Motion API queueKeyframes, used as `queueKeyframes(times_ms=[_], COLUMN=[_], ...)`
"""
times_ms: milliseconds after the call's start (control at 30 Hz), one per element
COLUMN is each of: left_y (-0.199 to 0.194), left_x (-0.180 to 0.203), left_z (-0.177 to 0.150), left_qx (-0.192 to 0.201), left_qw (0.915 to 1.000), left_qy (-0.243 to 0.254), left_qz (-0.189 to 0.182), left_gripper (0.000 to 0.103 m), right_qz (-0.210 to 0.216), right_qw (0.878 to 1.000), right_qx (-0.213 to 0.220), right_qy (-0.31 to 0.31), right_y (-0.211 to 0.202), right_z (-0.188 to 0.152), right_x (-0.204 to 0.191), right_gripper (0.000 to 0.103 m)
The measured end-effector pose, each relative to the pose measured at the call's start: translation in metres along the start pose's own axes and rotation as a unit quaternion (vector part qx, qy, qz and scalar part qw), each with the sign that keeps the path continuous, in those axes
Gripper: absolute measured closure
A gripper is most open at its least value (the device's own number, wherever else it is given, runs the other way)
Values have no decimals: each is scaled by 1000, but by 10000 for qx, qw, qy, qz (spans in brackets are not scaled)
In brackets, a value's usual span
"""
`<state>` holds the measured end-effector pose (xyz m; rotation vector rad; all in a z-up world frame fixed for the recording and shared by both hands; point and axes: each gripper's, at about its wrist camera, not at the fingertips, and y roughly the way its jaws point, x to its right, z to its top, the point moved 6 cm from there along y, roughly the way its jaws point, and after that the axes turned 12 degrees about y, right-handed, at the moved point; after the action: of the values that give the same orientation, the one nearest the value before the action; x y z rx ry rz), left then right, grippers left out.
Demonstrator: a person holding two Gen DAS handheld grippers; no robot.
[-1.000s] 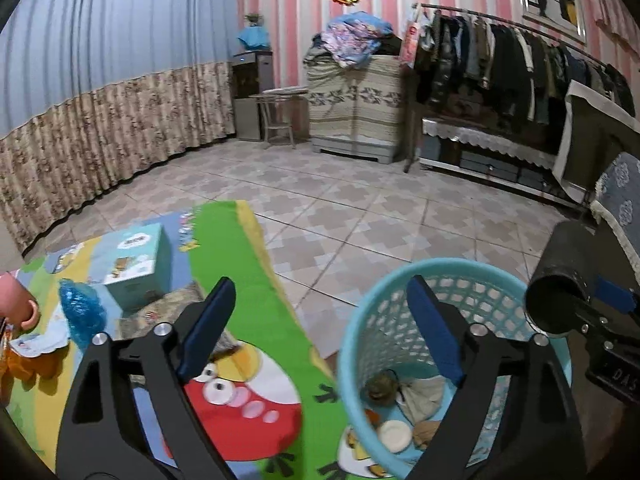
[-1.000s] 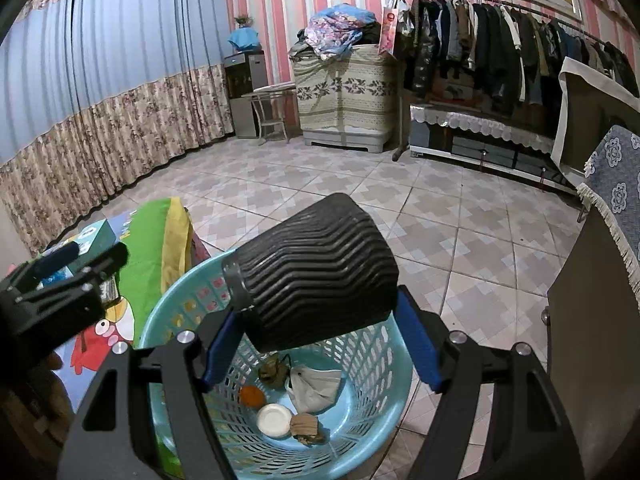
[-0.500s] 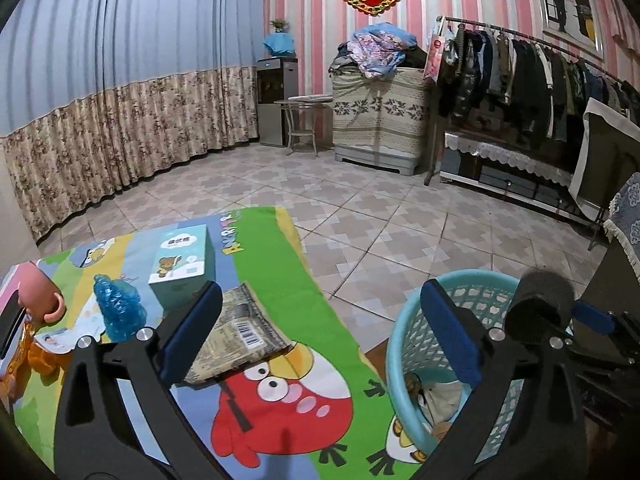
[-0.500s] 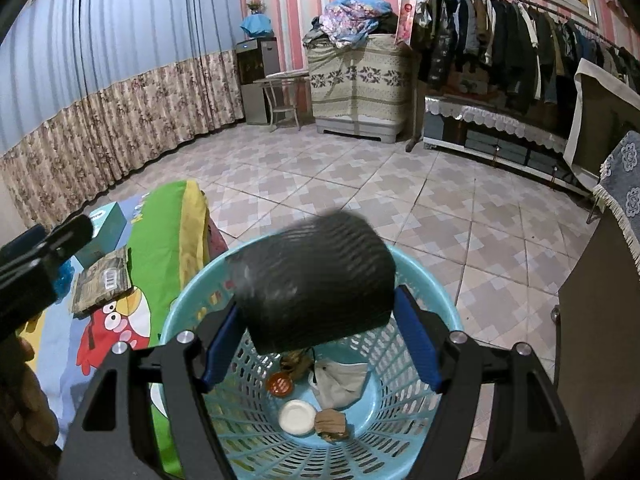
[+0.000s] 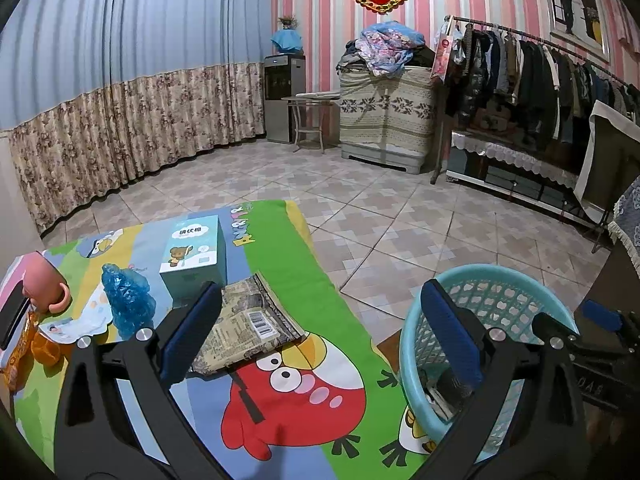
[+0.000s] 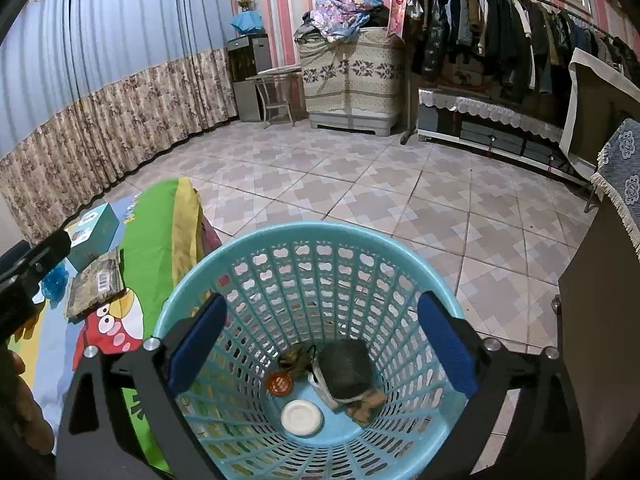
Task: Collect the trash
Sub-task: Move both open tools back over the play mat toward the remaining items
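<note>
Left wrist view: the left claw point(image 5: 320, 332) hangs with its blue pads spread apart and empty over the cartoon-printed counter point(image 5: 280, 408), above a flat printed snack wrapper point(image 5: 244, 328). A crumpled blue plastic bag point(image 5: 126, 300) and a pale teal carton point(image 5: 194, 252) lie beyond.

Right wrist view: the right claw point(image 6: 320, 344) gapes empty over the round turquoise lattice basket point(image 6: 316, 236). Inside lies a ribbed black cup point(image 6: 346, 368) beside a white lid point(image 6: 301, 417).

Orange packet point(image 5: 16, 354) cut off at left edge (print unreadable), basket point(image 5: 412, 364) contents mostly hidden
</note>
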<state>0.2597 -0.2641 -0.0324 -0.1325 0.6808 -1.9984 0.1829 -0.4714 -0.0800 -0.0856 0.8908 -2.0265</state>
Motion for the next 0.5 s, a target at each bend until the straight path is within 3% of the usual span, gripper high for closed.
queueKeyframes(times_ms=[500], left_y=[-13], left_x=[-13], left_z=[-5], left_qx=[42], left_qw=[9999], left_qy=[6], left_qz=[141], left_gripper=[6], right_qz=[97], right_qw=[9999], right_qx=[113], right_qy=[-34], right_y=[-6], right_z=[6], right_x=[-6], right_gripper=[9])
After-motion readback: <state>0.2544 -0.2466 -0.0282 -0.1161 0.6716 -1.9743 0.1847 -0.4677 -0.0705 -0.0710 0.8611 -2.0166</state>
